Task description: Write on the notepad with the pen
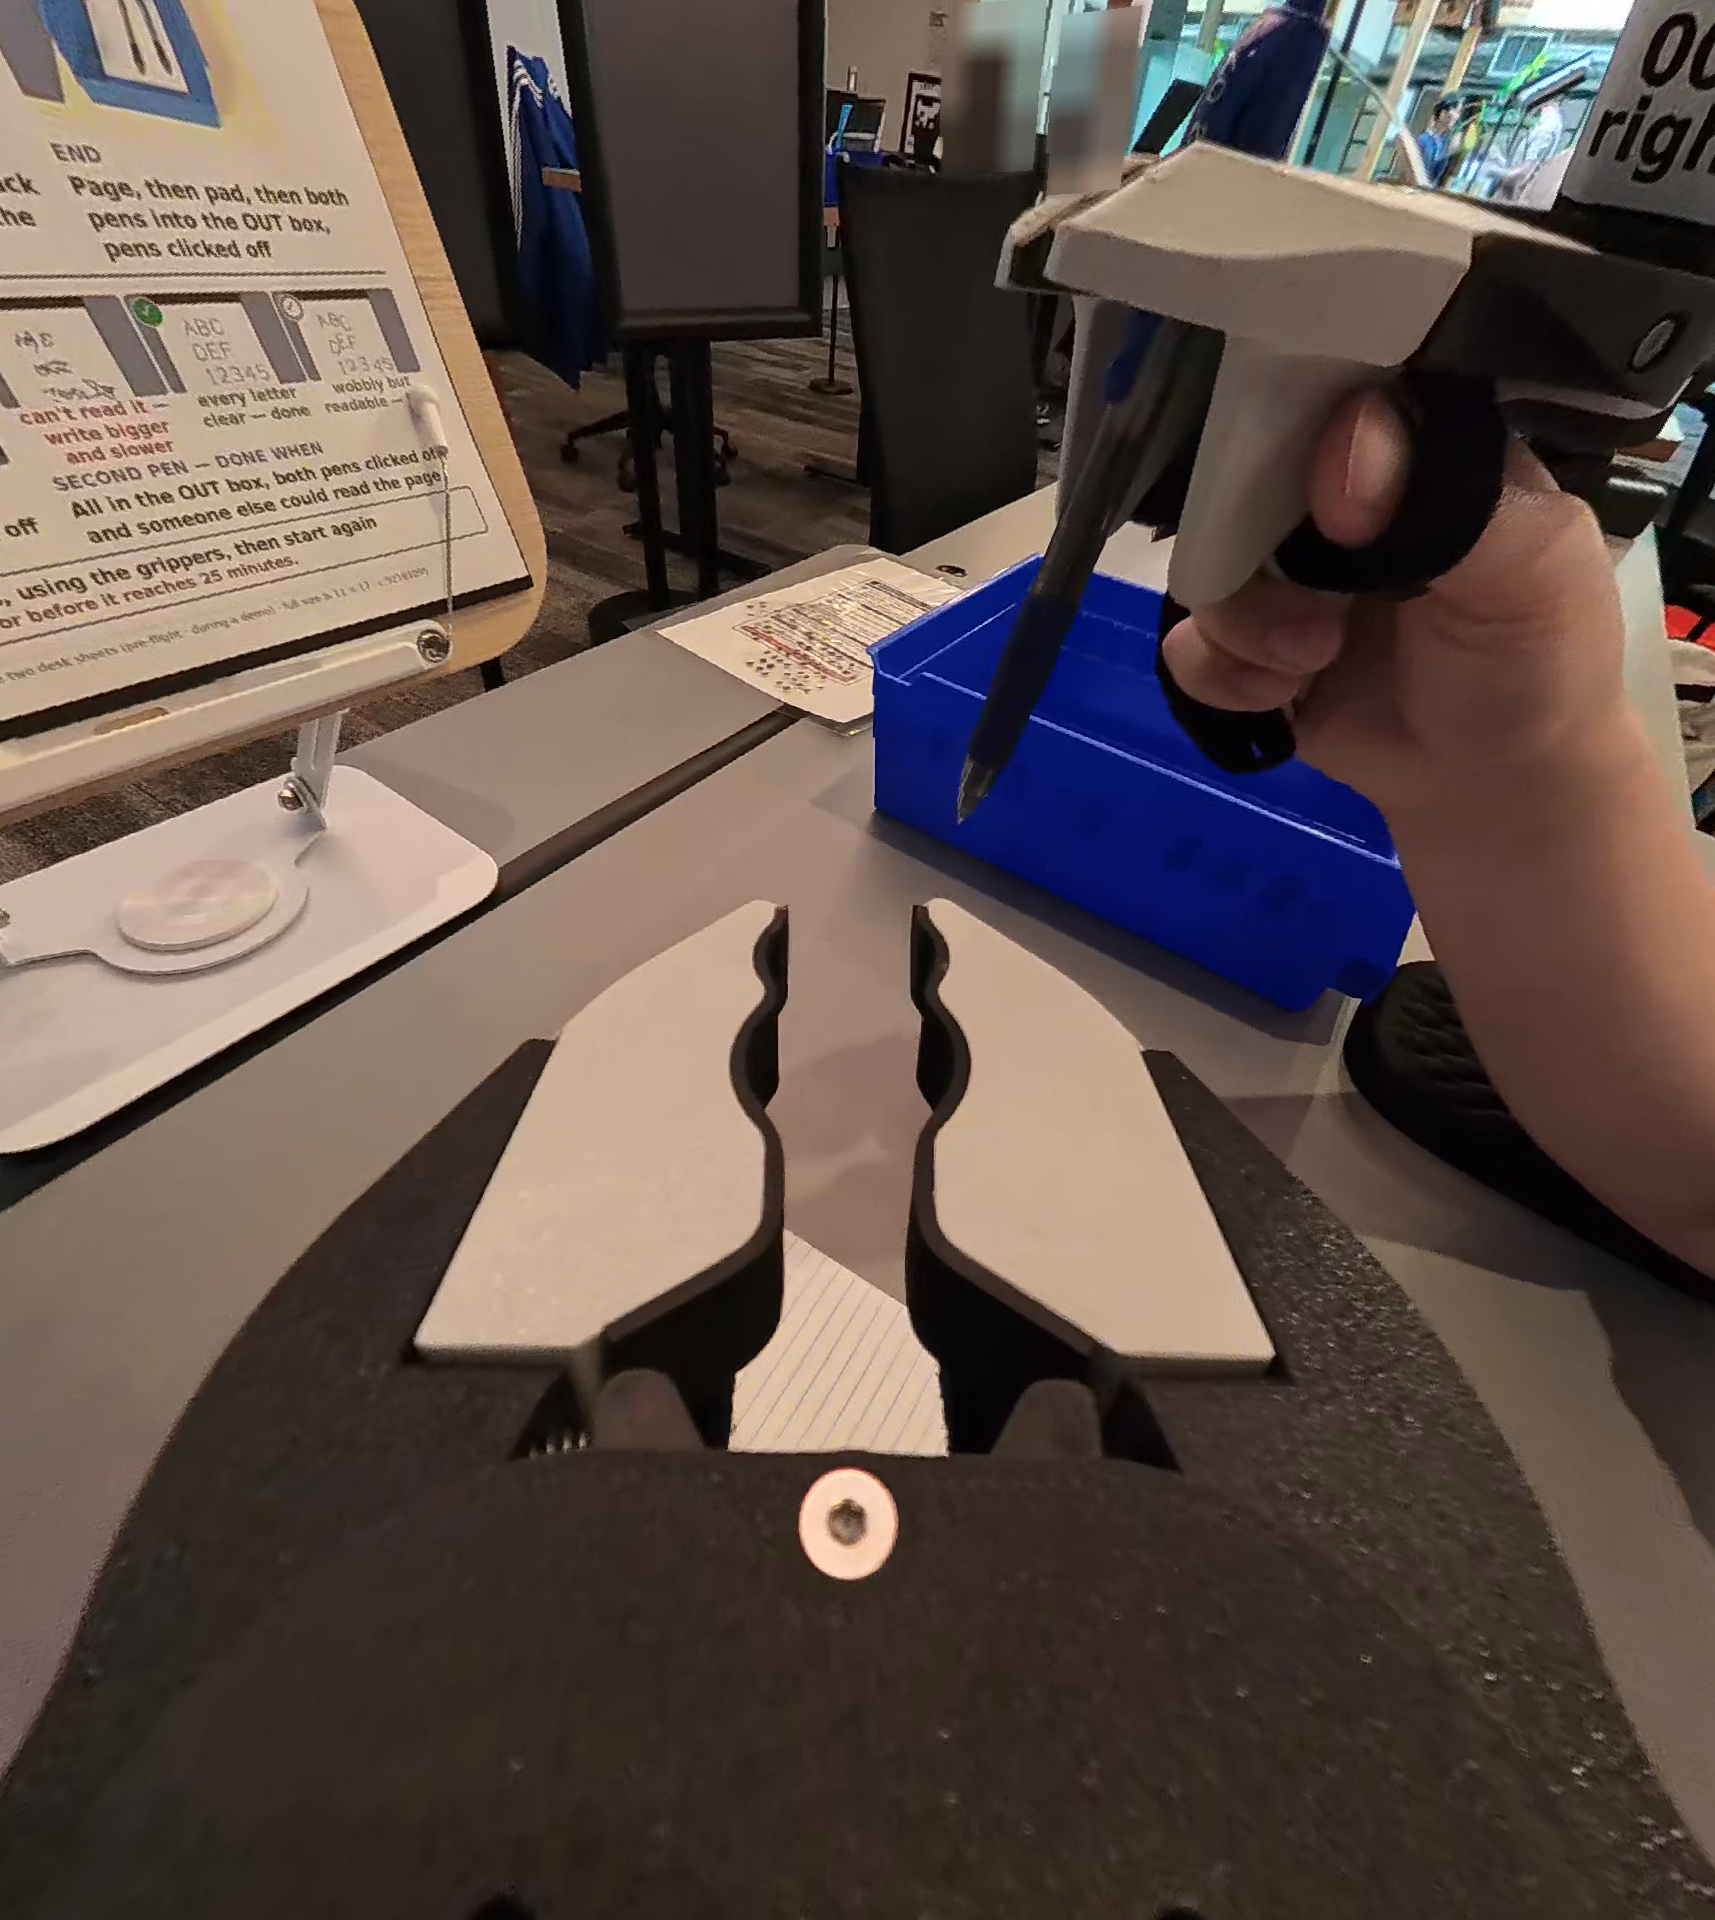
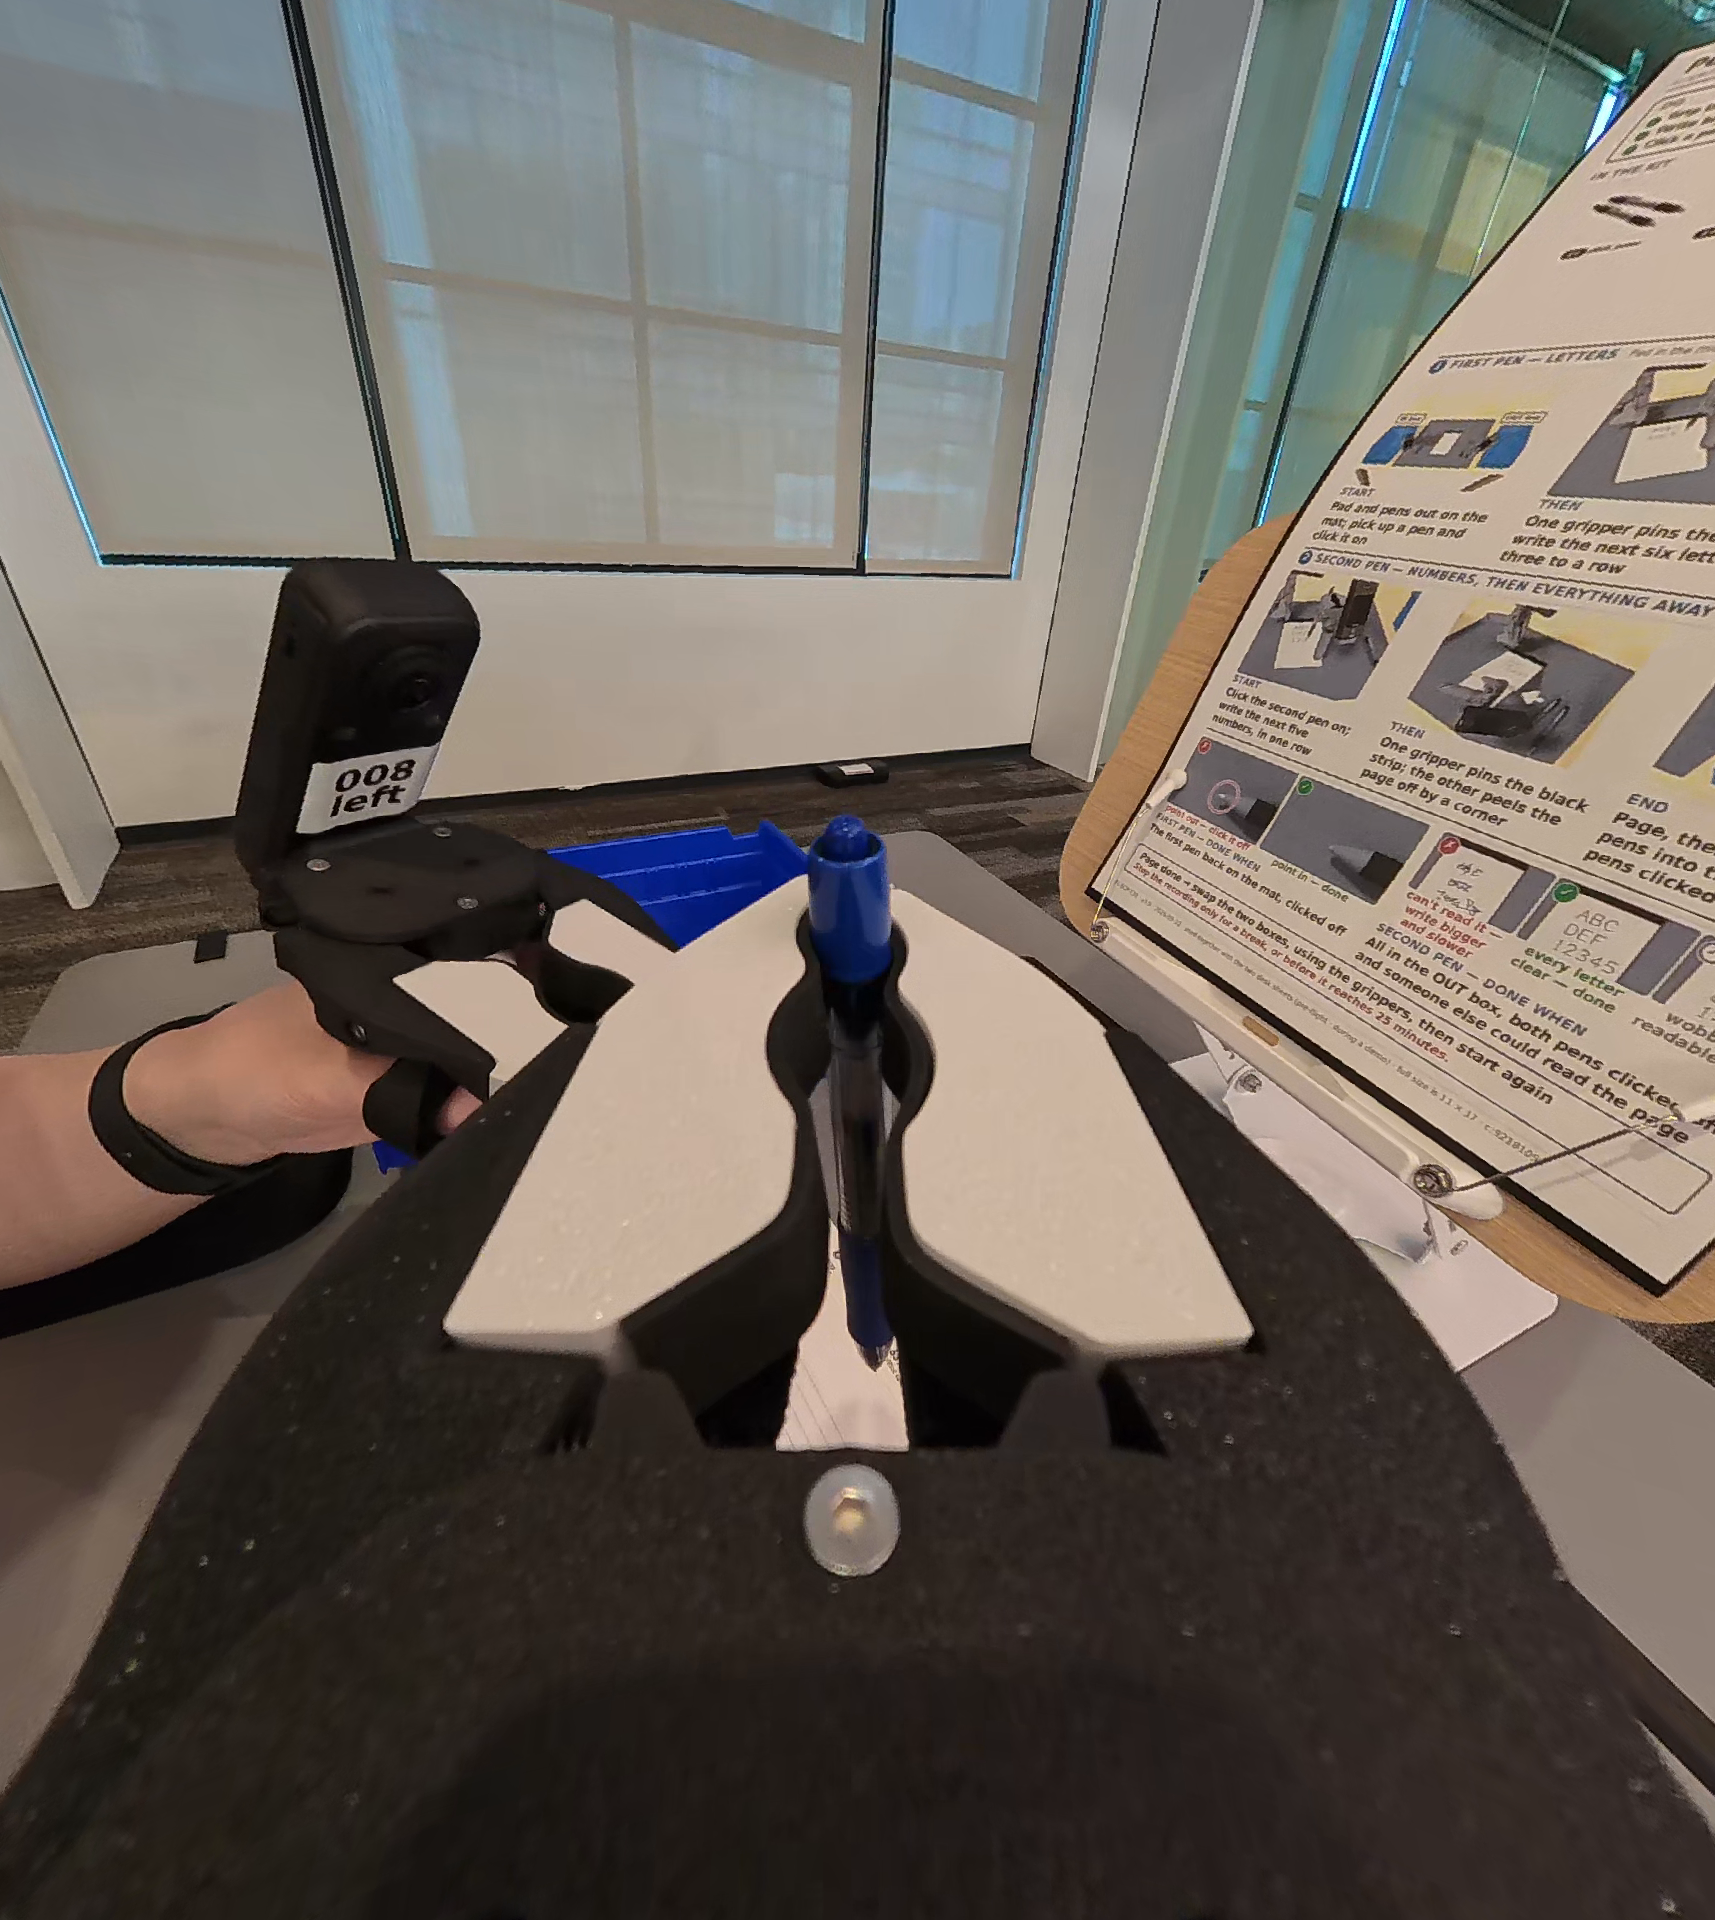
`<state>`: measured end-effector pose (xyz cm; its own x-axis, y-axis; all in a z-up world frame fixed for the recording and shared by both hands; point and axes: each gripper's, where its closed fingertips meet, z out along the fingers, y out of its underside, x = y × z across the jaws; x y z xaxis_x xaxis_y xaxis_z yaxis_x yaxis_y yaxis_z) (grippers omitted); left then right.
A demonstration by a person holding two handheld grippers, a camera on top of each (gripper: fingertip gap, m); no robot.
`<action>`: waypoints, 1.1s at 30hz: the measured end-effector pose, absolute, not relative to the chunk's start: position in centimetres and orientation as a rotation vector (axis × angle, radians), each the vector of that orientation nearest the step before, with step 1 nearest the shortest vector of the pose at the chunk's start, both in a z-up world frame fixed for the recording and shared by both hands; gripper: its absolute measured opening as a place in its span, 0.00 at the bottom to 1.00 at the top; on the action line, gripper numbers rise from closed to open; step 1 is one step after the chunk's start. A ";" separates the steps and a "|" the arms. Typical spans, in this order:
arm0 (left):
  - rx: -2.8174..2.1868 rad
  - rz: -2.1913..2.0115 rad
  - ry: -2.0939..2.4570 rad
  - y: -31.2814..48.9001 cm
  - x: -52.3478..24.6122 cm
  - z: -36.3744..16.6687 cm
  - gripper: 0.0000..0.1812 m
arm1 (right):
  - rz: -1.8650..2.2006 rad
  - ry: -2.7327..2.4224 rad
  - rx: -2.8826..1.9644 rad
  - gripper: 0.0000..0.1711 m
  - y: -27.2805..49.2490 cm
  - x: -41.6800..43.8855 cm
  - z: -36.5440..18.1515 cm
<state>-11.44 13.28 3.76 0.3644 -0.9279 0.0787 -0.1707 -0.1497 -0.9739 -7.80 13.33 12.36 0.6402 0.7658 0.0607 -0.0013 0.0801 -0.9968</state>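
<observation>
In the right wrist view my right gripper (image 2: 848, 920) is shut on a blue pen (image 2: 848, 1049), which stands upright between the fingers with its clicker end up and its tip down. The tip hangs just above the lined notepad (image 2: 832, 1408), seen through the gap. In the left wrist view the same pen (image 1: 1040, 603) slants down from the right gripper (image 1: 1133, 364), with its tip in the air over the grey mat. My left gripper (image 1: 849, 920) is open and empty, low over the notepad (image 1: 837, 1361). The left gripper also shows in the right wrist view (image 2: 562, 966).
A blue bin (image 1: 1144, 810) stands on the grey mat ahead of the left gripper; another blue bin (image 2: 687, 868) sits behind the left gripper. An instruction board on a white stand (image 1: 188, 914) rises at the mat's far side (image 2: 1455, 831). A printed sheet (image 1: 832, 623) lies beyond the bin. My right fingertips sit around 10 centimeters from my left ones.
</observation>
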 end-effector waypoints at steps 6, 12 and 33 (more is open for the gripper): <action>-1.590 -0.908 1.009 13.3 -11.6 3.9 0.12 | 0.663 -0.702 -1.396 0.03 13.5 -8.2 11.9; -1.597 -0.914 1.019 13.2 -11.4 3.7 0.11 | 0.662 -0.703 -1.399 0.03 13.7 -8.3 11.8; -1.621 -0.876 0.961 13.9 -12.0 4.1 0.11 | 0.657 -0.697 -1.383 0.03 13.5 -8.0 12.3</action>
<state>-11.99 13.87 4.09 0.4179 -0.9045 0.0846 -0.1678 -0.1684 -0.9713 -8.04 13.49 12.26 0.6396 0.7668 0.0548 -0.0097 0.0794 -0.9968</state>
